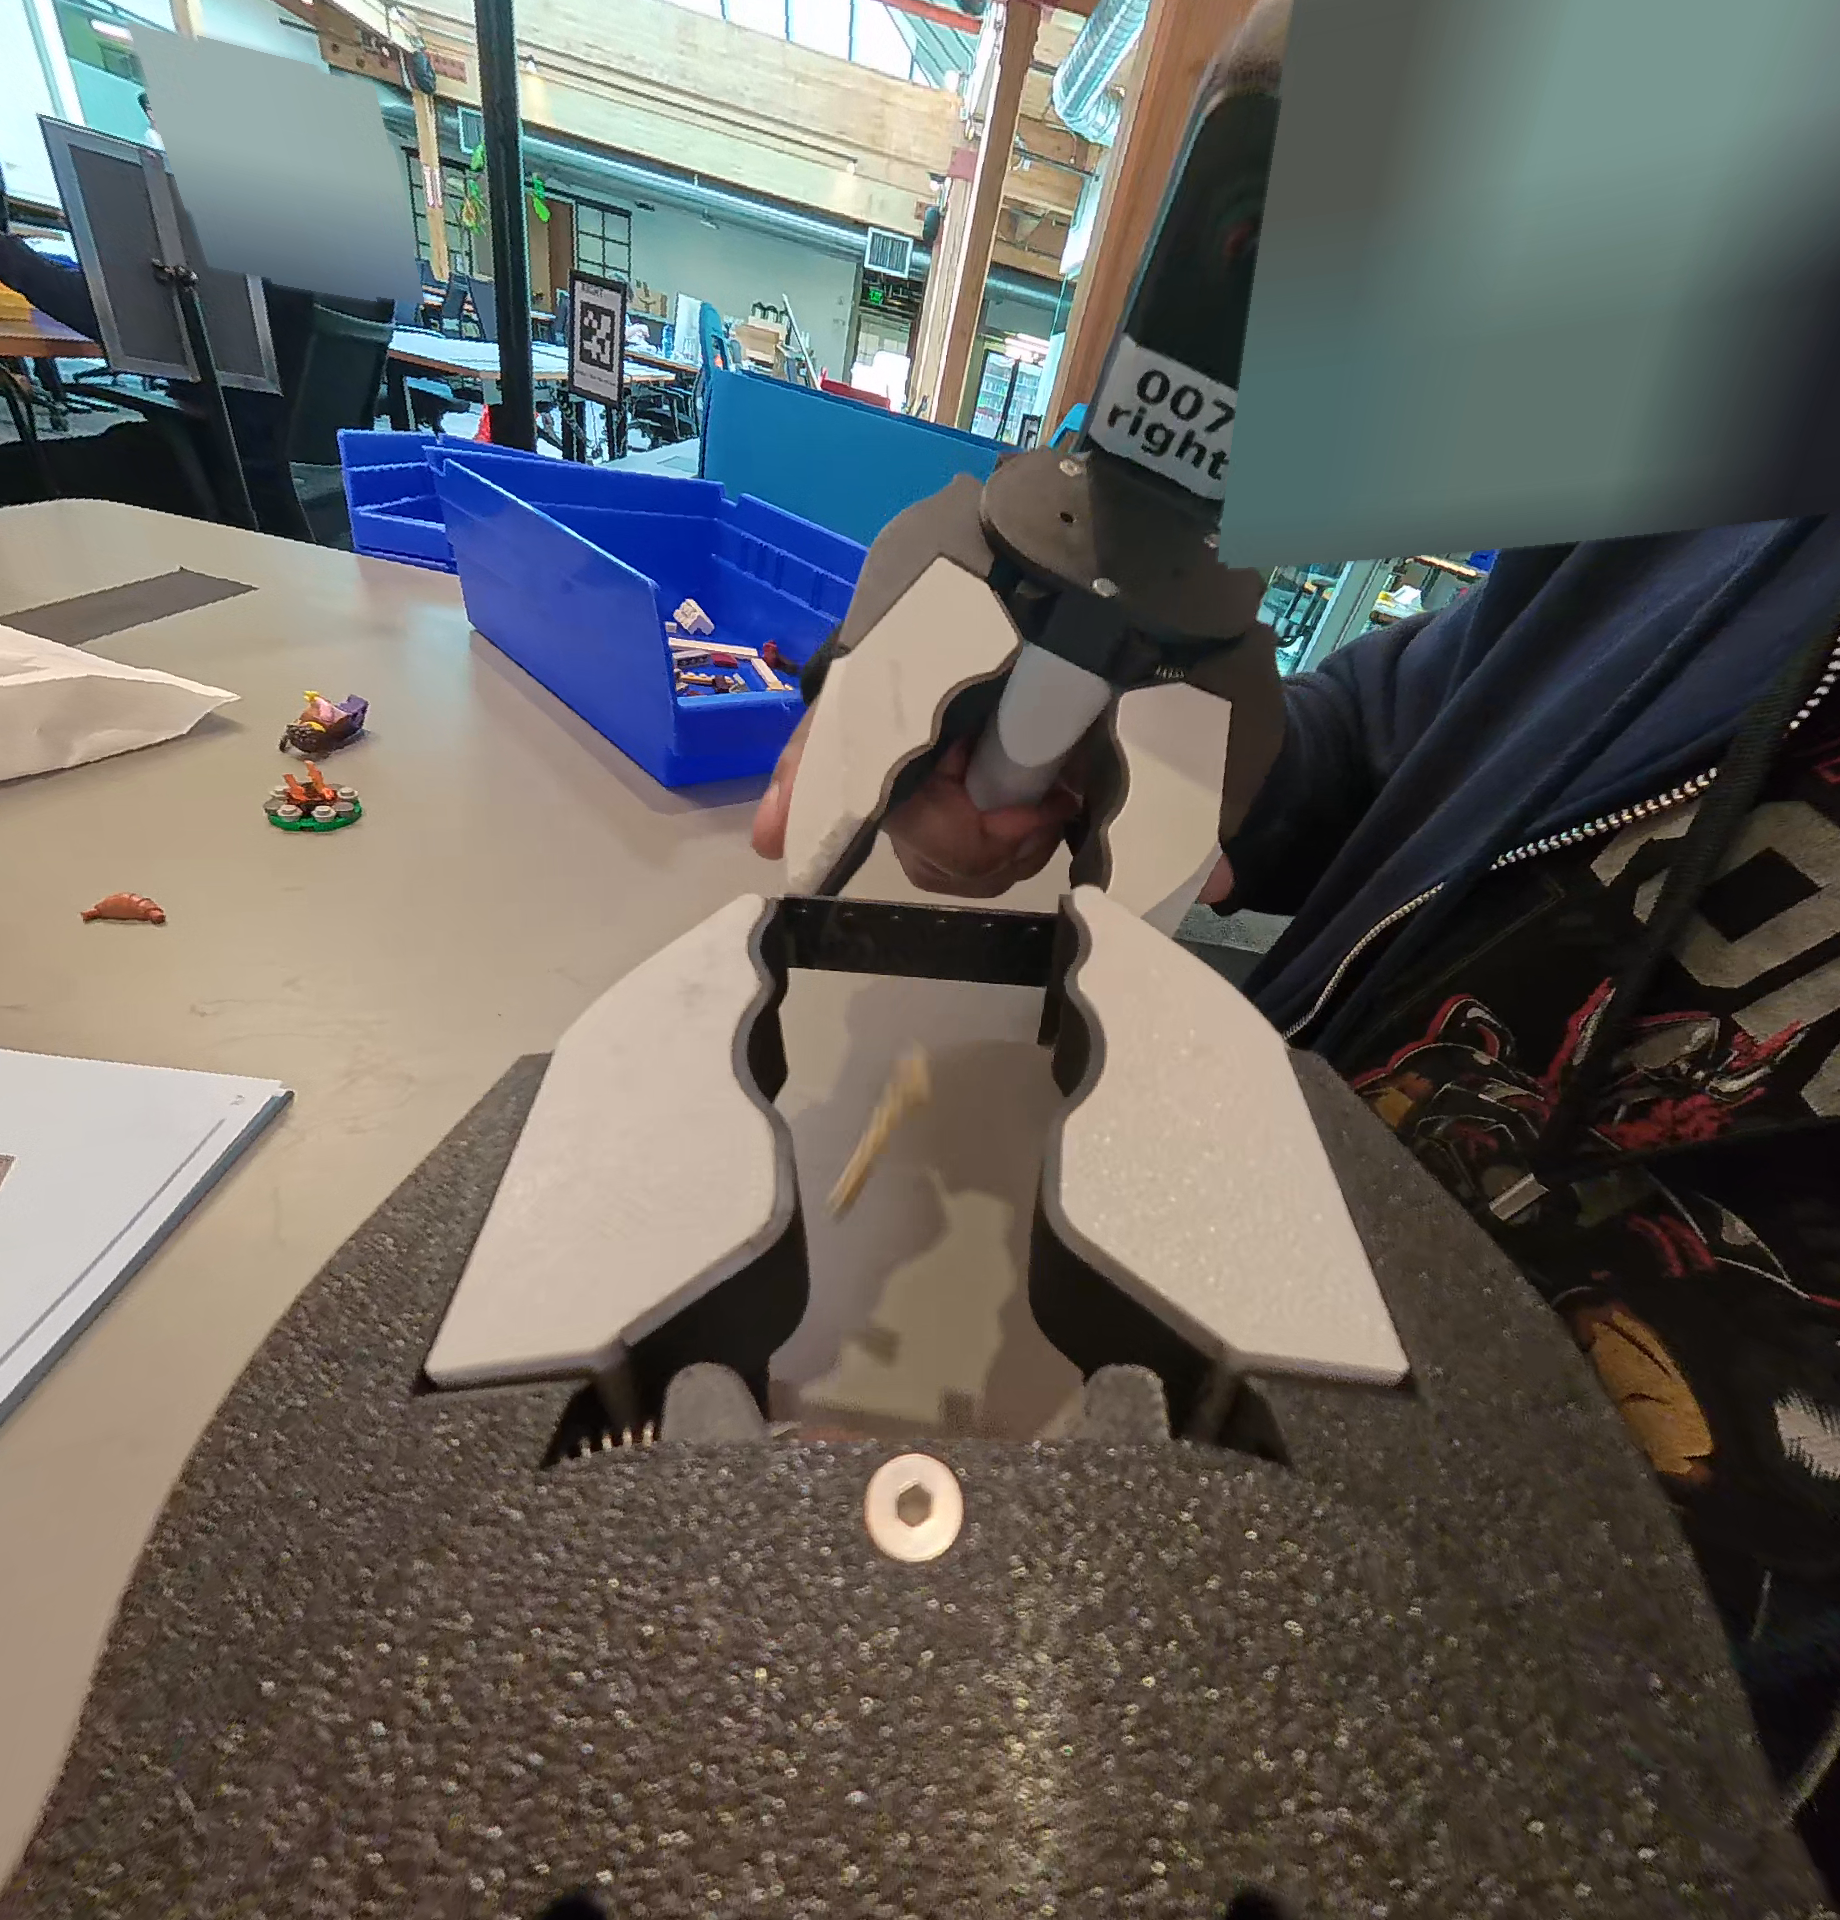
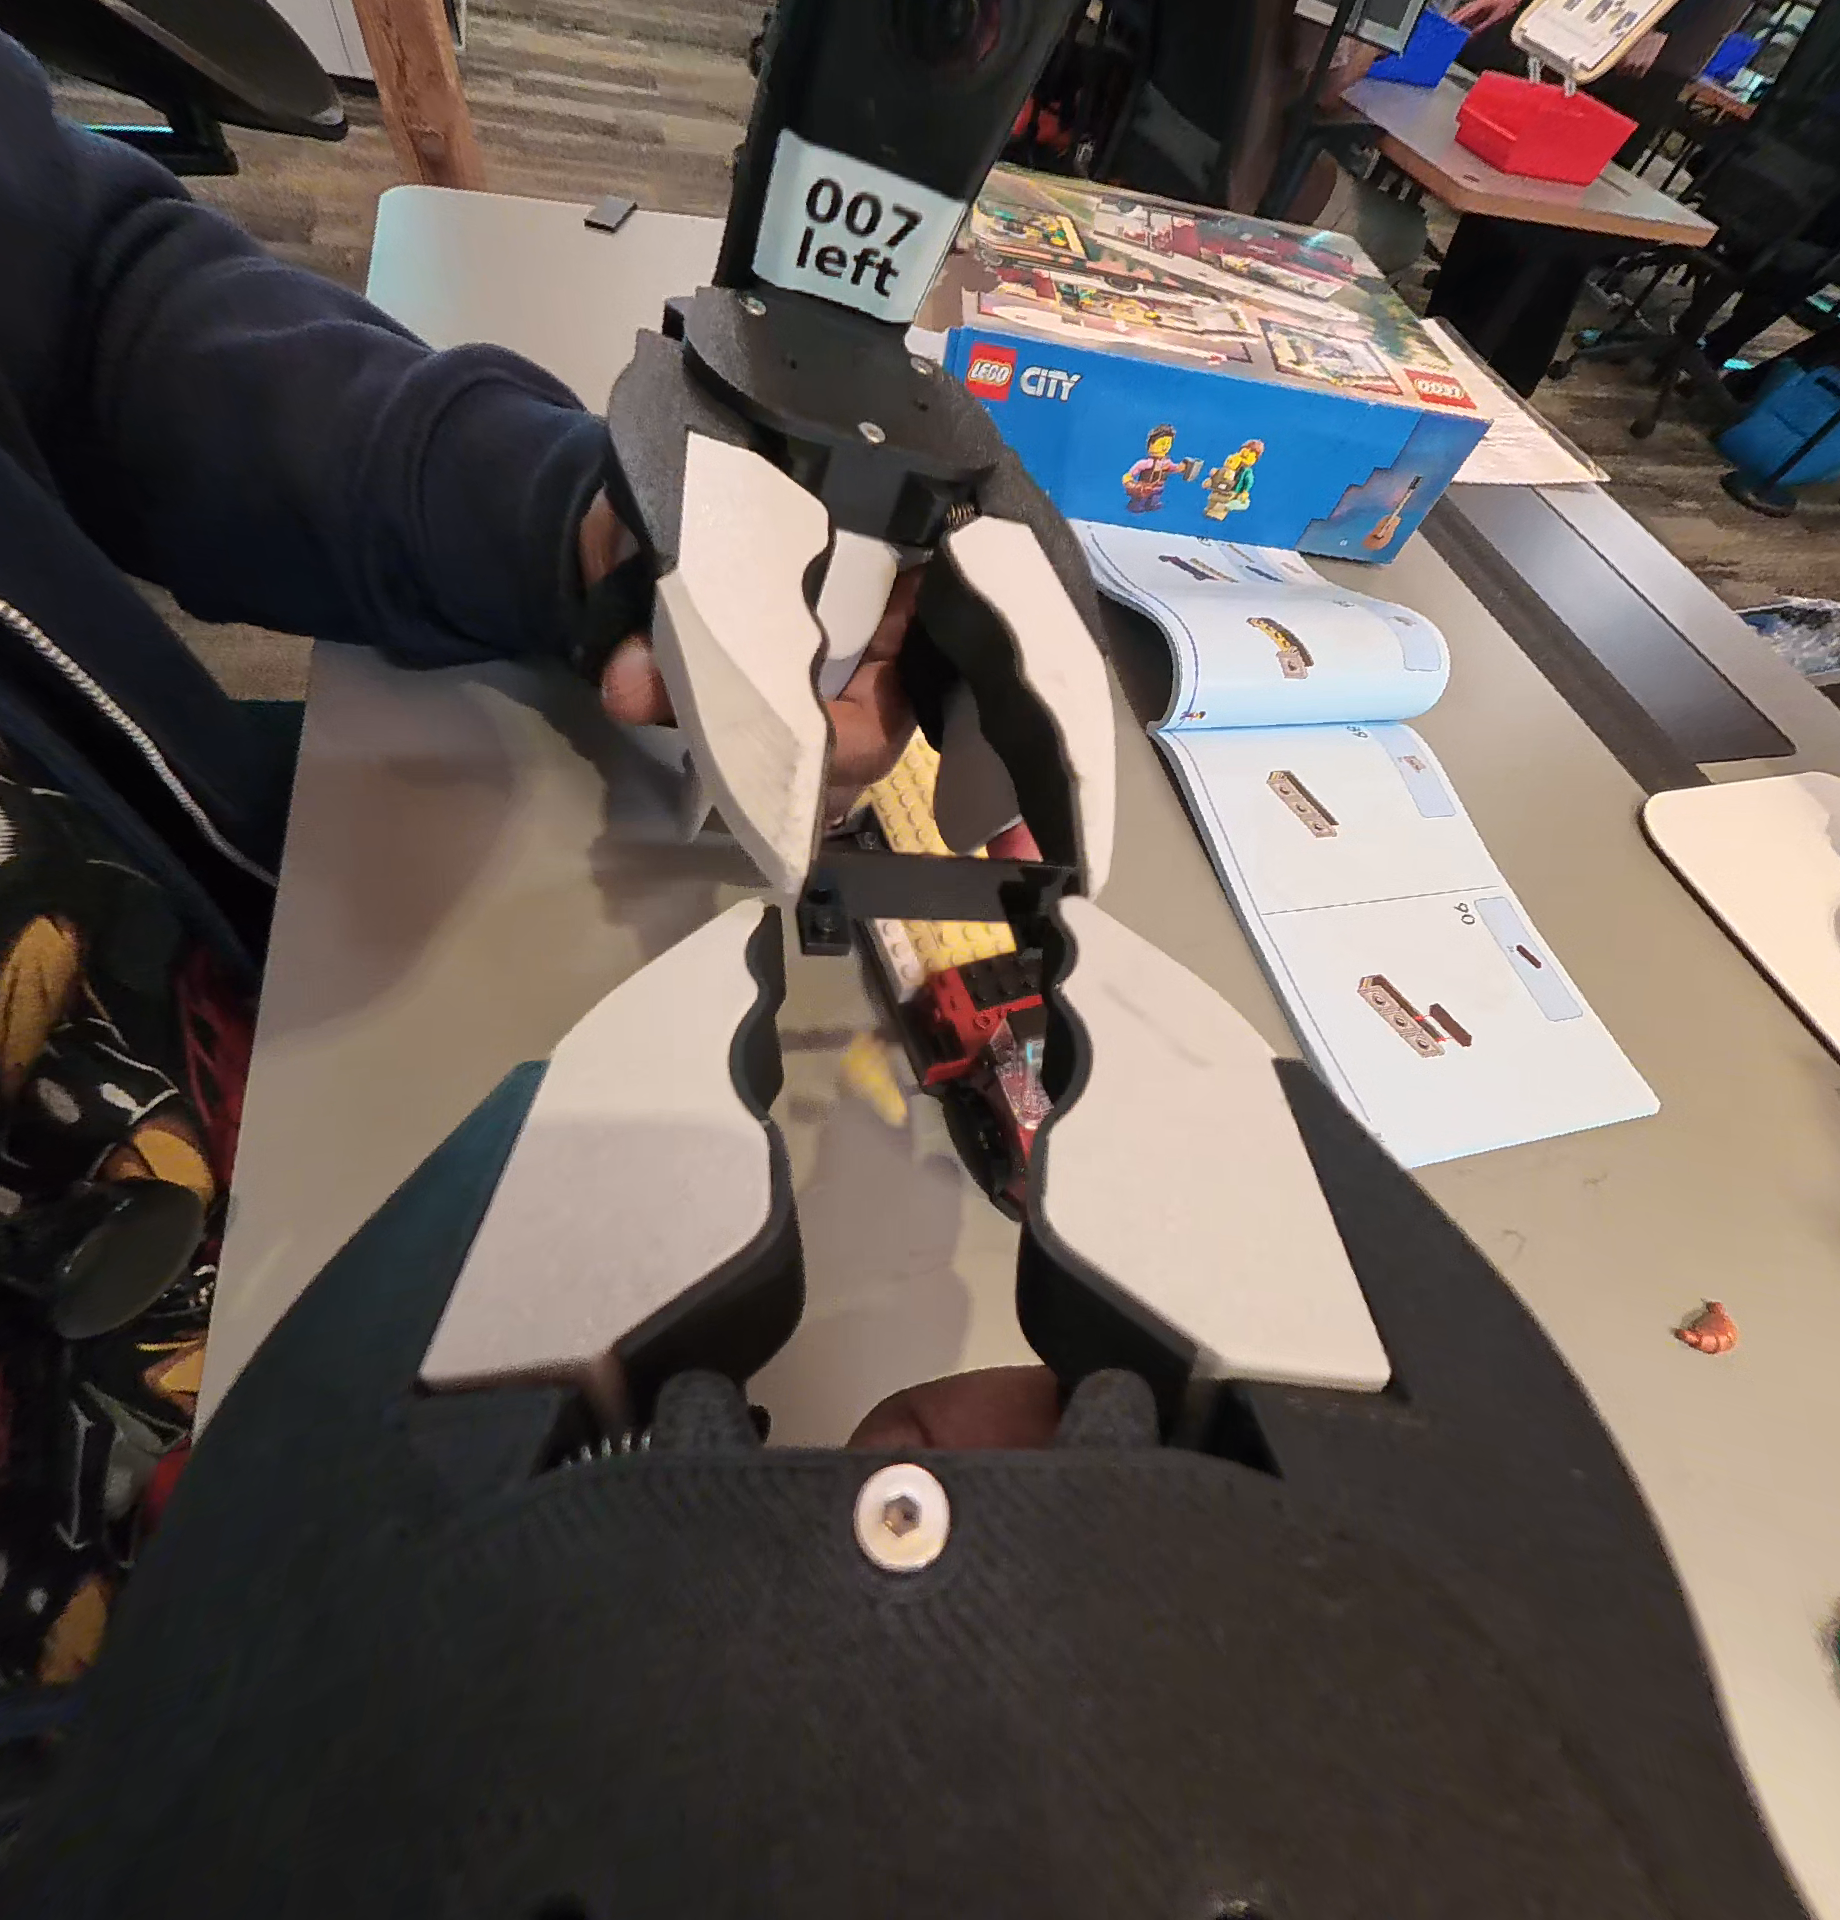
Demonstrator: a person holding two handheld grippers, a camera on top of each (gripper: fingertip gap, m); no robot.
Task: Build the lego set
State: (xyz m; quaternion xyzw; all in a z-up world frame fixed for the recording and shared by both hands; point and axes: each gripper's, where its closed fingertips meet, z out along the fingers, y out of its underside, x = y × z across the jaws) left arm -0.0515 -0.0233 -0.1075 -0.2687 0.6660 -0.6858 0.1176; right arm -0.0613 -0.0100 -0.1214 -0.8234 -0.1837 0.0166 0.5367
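A long black brick piece (image 1: 916, 940) spans the gap between the fingertips of the left claw (image 1: 914, 940), end to end, with each end against the inside of a fingertip, so this claw is pinching it across its length. Seen from the right wrist, the same black piece (image 2: 931, 883) lies across the tips of both claws, which meet nose to nose above the surface (image 2: 428, 935). The right claw (image 2: 911, 940) has its fingers spread about as wide as the piece is long; its right fingertip sits at the piece's right end, and a small black block hangs at the left end by the left fingertip, but I cannot tell whether its pads press on it.

Below the two claws, near the surface's edge closest to the person, lies a partly built brick model (image 2: 957, 997) in yellow, white, red and black. A blurred yellow piece (image 2: 874, 1081) shows beside it.

Further out, an open instruction booklet (image 2: 1394, 862) lies flat, with a blue toy box (image 2: 1207, 436) beyond it. Toward the far edge stands a blue bin (image 1: 625, 644) with loose bricks inside. Two small brick figures (image 1: 318, 764) and a brown croissant-shaped piece (image 1: 124, 909) lie on the bare surface.
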